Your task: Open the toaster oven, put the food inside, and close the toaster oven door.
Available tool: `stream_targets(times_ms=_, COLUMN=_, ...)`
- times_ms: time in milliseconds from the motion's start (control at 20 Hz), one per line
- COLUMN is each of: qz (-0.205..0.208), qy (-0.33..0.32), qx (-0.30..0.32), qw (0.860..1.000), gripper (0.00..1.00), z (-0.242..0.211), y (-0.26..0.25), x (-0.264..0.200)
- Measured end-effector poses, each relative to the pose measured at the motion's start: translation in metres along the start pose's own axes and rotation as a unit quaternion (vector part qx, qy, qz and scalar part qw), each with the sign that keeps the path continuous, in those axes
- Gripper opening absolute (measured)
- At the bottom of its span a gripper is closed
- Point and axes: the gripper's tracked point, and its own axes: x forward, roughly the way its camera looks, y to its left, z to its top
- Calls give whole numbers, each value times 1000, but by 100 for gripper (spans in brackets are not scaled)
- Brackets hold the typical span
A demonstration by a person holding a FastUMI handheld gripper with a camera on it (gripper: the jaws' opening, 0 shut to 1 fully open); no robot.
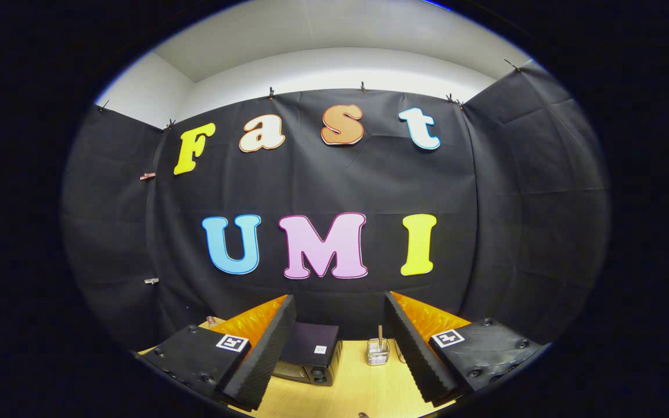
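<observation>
Gripper (340,348) raised, looking out over worktop (363,389) twd booth wall. Fingers (265,360) spread wide at bottom of frame, nothing between them, touching nothing.

Toaster oven (310,354) low in frame, just L of ctr, on worktop, beyond fingers. Partly hidden behind L finger. Dark top w/ small white sticker; front panel seen at steep angle from above. Door state: can't tell from this angle.

Small clear holder (378,352) w/ a stick standing in it, on worktop just R of oven, near inner edge of R finger, apart from oven. Looks like glass or wire; too small to tell which.

Small round object (211,320) at far L edge of worktop, behind L finger mount, mostly hidden; kind unclear.

Food: can't make out for sure.

Worktop light wood, seen in gap between fingers and a strip at L. Black cloth wall behind, filling mid frame; white wall and ceiling above at top.
</observation>
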Motion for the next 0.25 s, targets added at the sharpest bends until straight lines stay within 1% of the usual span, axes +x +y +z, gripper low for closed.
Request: stream_targets(times_ms=250, qz=8, qy=3, qx=-2, qw=1000, gripper=98, z=-1, y=6, x=2)
